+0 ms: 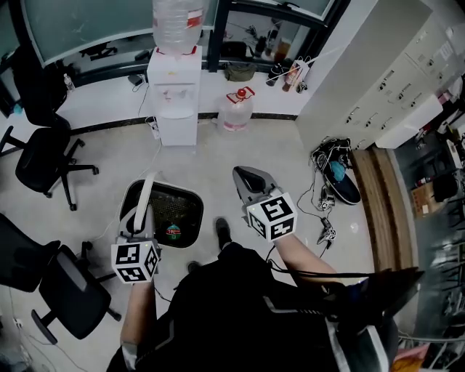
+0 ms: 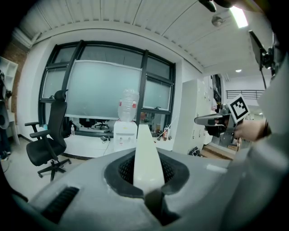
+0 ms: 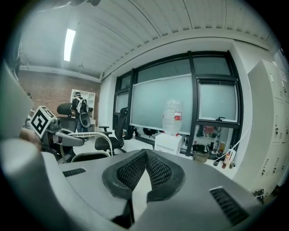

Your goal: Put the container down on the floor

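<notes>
Container [image 1: 185, 207]: black mesh bin with a pale rim and a white bail handle [image 1: 147, 192], located left of centre in the head view, above the light tiled floor [image 1: 240, 149] and near the person's shoe [image 1: 221, 229]. A small red-and-green item [image 1: 173, 231] lies inside it; its kind cannot be made out. Whether the container's base touches the floor cannot be determined from any view. Left gripper [image 1: 138, 224]: jaws clamped on the white handle, which runs forward between the dark ribbed pads in the left gripper view. Right gripper [image 1: 241, 174]: positioned to the right of the container and apart from it, jaws together at the tips with nothing between them. Far side of the scene: a white water dispenser [image 1: 174, 91] carrying a clear bottle [image 1: 178, 22] stands below the windows [image 1: 87, 25], and a second water bottle [image 1: 236, 110] stands on the floor just to its right. Left side: black office chairs [image 1: 43, 156]. Right side: white lockers [image 1: 396, 91], with a tangle of cables [image 1: 327, 156] on the floor near their base.
</notes>
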The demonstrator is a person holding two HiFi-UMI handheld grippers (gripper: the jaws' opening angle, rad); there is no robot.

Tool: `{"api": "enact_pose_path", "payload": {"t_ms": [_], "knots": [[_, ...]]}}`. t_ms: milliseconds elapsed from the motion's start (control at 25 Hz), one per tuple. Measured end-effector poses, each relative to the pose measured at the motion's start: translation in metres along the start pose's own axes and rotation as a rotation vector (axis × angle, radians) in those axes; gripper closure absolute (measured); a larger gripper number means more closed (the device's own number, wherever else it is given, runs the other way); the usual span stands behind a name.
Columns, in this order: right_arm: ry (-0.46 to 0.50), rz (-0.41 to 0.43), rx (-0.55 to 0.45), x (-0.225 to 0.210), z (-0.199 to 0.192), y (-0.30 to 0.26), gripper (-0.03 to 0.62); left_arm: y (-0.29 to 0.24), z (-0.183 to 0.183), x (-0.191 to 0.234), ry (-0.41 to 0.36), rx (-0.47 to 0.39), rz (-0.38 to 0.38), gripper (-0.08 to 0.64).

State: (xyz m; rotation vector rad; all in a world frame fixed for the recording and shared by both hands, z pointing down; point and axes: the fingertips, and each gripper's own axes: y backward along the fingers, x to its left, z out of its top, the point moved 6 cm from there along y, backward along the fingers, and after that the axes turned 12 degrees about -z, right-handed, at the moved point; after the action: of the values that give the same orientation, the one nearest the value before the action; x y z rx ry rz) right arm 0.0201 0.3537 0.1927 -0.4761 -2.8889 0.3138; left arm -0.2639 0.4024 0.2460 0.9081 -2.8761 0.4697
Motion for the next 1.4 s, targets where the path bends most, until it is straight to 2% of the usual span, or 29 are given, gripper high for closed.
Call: {"api": "enact_pose_path", "payload": {"t_ms": [200,560,840,1040,1240,1400], "knots": [[-0.019,0.008,-0.014,-0.013,0.003,-0.033,0.594,-0.023,0.01,0.013,0.009,0.003,0.033,0.531],[-0.023,0.074,-0.052,-0.045,0.028,-0.114,0.594,-0.077,0.042,0.036,0.007,0.001,0.067,0.531],[-0.048,0.094,-0.04,-0.079,0.032,-0.167,0.594,-0.132,0.06,0.051,0.027,0.024,0.07,0.531],[0.001,0.111,-0.044,-0.106,0.031,-0.195,0.594,-0.168,0.072,0.055,0.017,0.048,0.059,0.531],[-0.037,0.133,-0.036,-0.138,0.027,-0.223,0.594,-0.202,0.084,0.057,-0.001,0.067,0.048,0.531],[-0.046,0.146,-0.032,-0.165,0.022,-0.239,0.594,-0.225,0.089,0.053,0.02,0.067,0.06,0.531]]}}
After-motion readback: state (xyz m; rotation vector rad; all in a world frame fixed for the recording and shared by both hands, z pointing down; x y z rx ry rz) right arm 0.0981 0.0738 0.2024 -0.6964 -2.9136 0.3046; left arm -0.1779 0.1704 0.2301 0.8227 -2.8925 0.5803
